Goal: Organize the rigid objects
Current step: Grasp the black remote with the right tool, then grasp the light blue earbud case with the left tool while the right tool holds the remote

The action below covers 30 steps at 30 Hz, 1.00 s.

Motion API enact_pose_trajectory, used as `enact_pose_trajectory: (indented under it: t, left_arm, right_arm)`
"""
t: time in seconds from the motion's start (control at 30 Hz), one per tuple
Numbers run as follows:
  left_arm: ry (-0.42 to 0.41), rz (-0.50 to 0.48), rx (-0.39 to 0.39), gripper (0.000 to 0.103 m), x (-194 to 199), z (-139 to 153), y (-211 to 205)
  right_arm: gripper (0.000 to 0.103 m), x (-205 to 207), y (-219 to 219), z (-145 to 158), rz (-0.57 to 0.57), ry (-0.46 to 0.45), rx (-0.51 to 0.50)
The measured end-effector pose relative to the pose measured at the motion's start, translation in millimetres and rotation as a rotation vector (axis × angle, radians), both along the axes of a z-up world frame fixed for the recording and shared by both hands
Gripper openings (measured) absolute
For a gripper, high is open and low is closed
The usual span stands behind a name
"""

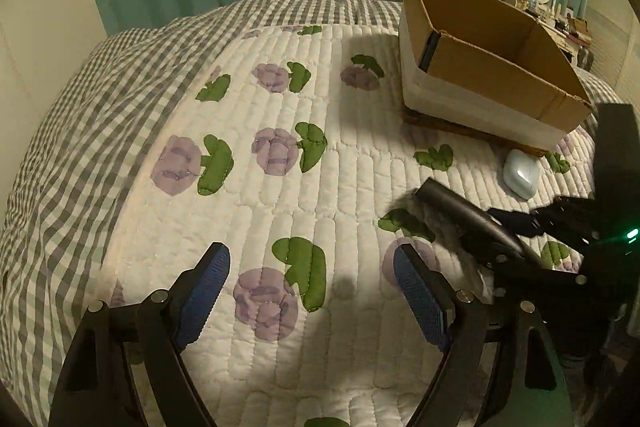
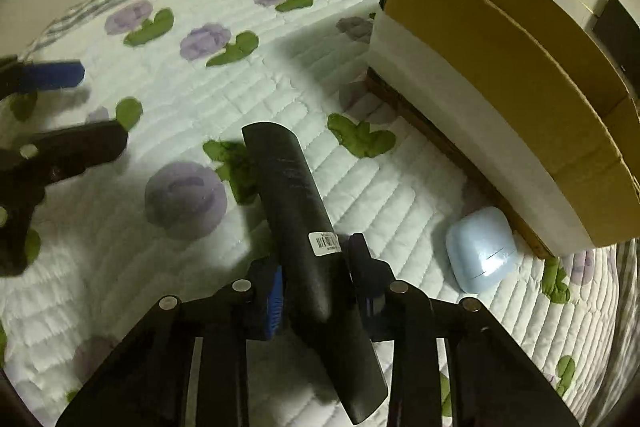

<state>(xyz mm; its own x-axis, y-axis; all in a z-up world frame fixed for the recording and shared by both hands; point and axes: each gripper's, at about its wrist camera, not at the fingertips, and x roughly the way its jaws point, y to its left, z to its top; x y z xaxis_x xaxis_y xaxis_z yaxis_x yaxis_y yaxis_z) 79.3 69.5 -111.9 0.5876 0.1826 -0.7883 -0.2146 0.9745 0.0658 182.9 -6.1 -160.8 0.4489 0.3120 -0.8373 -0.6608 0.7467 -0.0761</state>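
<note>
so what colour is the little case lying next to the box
Pale blue case, glossy; clearest in the right wrist view, beside the cardboard box.

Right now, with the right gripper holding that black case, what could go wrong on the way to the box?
1. The right gripper clamps the long black case partway along, so most of its length overhangs; it could pivot or slip.
2. The cardboard box has a tall near wall; a low carry may clip its rim.
3. The pale blue case lies beside the box and could get knocked.

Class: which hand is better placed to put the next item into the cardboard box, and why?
Right. Its tool is shut on the black case, beside the box. The left tool is open, holding nothing.
</note>
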Motion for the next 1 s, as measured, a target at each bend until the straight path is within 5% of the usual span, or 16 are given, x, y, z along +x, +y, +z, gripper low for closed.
enact_pose_trajectory:
  t: [0.13,0.27,0.43,0.63,1.0]
  left_arm:
    - [-0.028,-0.014,0.015,0.086,-3,8,-6]
    - [-0.048,-0.045,0.016,0.086,-4,19,-17]
    - [-0.073,-0.116,-0.007,0.086,-1,32,-48]
    - [-0.017,-0.191,-0.147,0.086,39,29,-93]
    - [-0.023,-0.286,0.007,0.086,103,-14,-155]
  right_arm:
    - [0.020,2,-15,17,-0.134,0.055,0.056]
    - [0.019,-12,-49,43,-0.340,0.092,0.224]
    - [0.019,-27,-89,58,-0.431,0.064,0.225]
    - [0.019,-12,-162,68,-0.637,0.077,0.213]
    - [0.019,59,-196,22,-0.708,0.192,0.276]
